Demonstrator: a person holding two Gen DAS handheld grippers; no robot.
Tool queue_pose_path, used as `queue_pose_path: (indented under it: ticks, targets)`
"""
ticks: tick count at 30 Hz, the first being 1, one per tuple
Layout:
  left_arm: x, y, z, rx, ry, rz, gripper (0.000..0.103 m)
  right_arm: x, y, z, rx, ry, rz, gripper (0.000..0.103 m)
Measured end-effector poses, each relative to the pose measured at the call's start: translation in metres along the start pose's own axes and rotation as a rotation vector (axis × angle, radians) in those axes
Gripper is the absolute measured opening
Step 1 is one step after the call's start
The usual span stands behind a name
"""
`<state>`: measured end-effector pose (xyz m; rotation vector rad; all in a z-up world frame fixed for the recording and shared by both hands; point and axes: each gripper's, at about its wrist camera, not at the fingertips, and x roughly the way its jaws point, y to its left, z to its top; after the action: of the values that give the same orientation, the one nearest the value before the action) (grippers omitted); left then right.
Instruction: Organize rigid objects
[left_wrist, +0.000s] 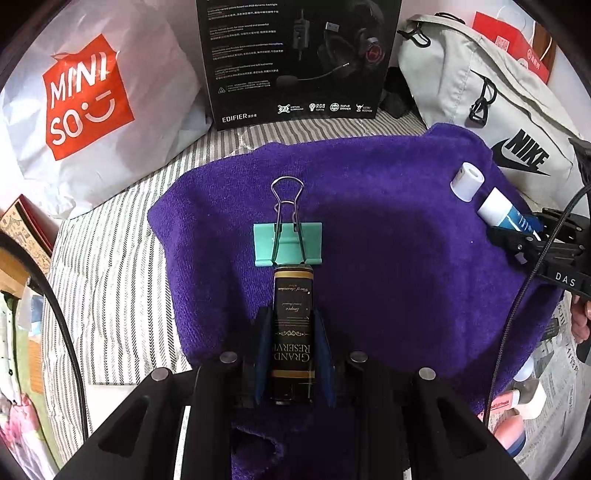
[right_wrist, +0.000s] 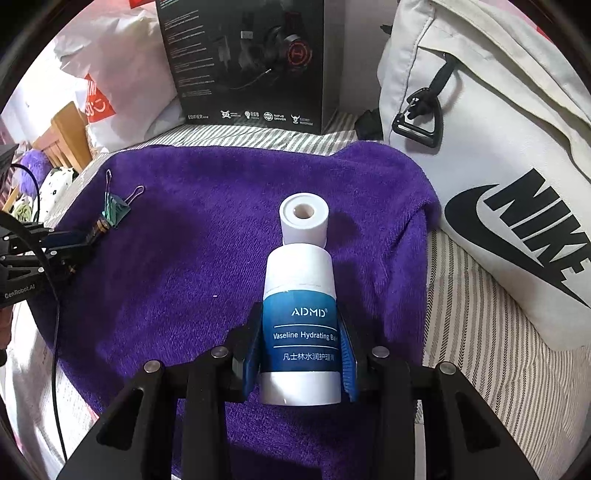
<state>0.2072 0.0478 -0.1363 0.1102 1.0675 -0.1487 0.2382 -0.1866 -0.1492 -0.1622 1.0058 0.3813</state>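
The left hand-held gripper (left_wrist: 291, 354) holds a small dark bottle (left_wrist: 292, 332) with a gold band and the words "Grand Reserve", its blue pads tight on both sides. The bottle's far end sits right at a mint green binder clip (left_wrist: 288, 243), which lies near the middle of the purple towel (left_wrist: 388, 258) on the striped bed (left_wrist: 110, 258). I cannot tell if bottle and clip touch.

The right hand-held gripper (right_wrist: 301, 354) holds a white and blue Vaseline balm tube (right_wrist: 301, 325). The tube's tip is just beside a small white roll (right_wrist: 303, 218) that stands close to the towel's right edge.

It looks like each thing is being set down next to its neighbour. To do this well, lower each one until it rests flat on the towel, then let go slowly. Both are round, so they may roll on the soft cloth. Keep the bottle from bumping the clip, and the tube from knocking the roll over
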Motion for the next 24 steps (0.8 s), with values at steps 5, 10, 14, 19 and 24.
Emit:
queue_pose_path:
  ticks: [5, 10, 14, 19, 24]
  targets:
    - [-0.001, -0.003, -0.002, -0.001, 0.007, 0.006, 0.027, 0.001, 0.000, 0.001, -0.012, 0.011, 0.023, 0.042]
    - [-0.004, -0.006, -0.008, 0.008, 0.026, 0.008, 0.038, 0.000, 0.007, -0.001, -0.046, 0.033, 0.027, 0.055]
    - [-0.008, -0.010, -0.016, 0.005, 0.040, 0.010, 0.038, -0.005, 0.004, -0.003, -0.032, 0.060, 0.014, 0.055]
    - [-0.018, -0.013, -0.025, -0.004, 0.049, 0.029, 0.038, -0.030, -0.003, -0.009, 0.005, 0.042, 0.000, 0.055]
    - [-0.045, -0.014, -0.039, -0.024, 0.012, 0.025, 0.038, -0.067, -0.005, -0.021, 0.019, 0.000, -0.014, 0.055]
